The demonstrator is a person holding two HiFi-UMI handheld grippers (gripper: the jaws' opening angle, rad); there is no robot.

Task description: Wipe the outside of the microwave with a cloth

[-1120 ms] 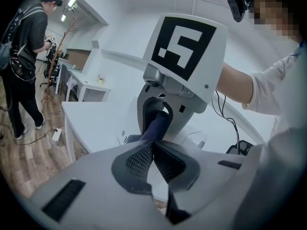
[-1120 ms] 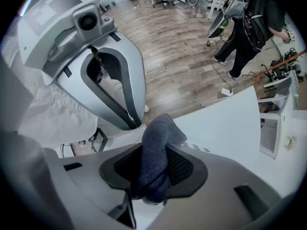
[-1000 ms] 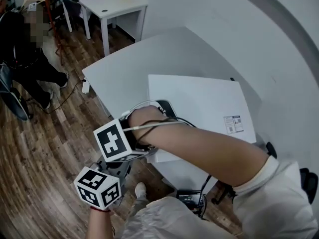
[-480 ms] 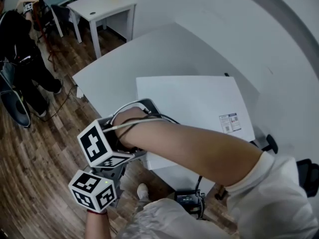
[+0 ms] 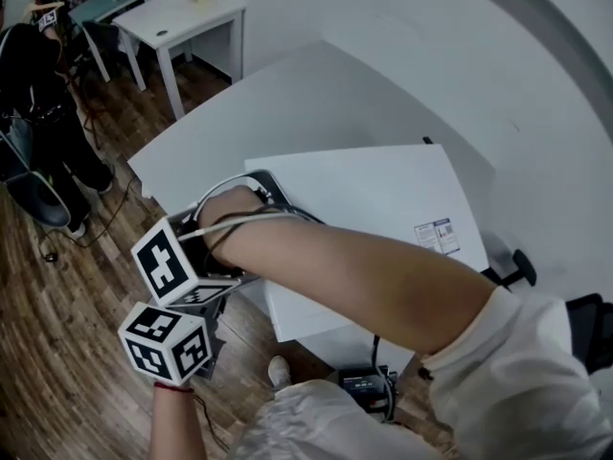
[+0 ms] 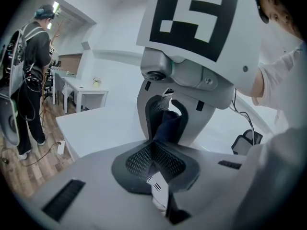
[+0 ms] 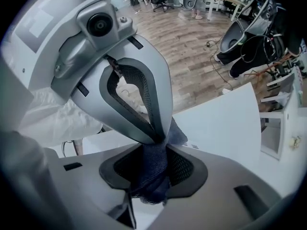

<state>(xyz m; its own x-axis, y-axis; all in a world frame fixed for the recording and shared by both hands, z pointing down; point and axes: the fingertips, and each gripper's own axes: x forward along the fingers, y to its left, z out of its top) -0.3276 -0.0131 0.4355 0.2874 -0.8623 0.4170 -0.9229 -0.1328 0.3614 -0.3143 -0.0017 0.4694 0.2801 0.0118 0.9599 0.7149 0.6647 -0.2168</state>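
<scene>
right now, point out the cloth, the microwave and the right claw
cloth (image 7: pixel 152 176): right gripper view, on its bunched dark blue lower end
microwave (image 5: pixel 364 195): head view, on the bare white top panel
right claw (image 7: pixel 154 150): right gripper view, where its tips close on the cloth

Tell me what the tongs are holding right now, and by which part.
Both hold the blue cloth. The right tongs clamp a bunched fold of it. The left tongs, shut, seem to pinch an edge right beside that.
</scene>
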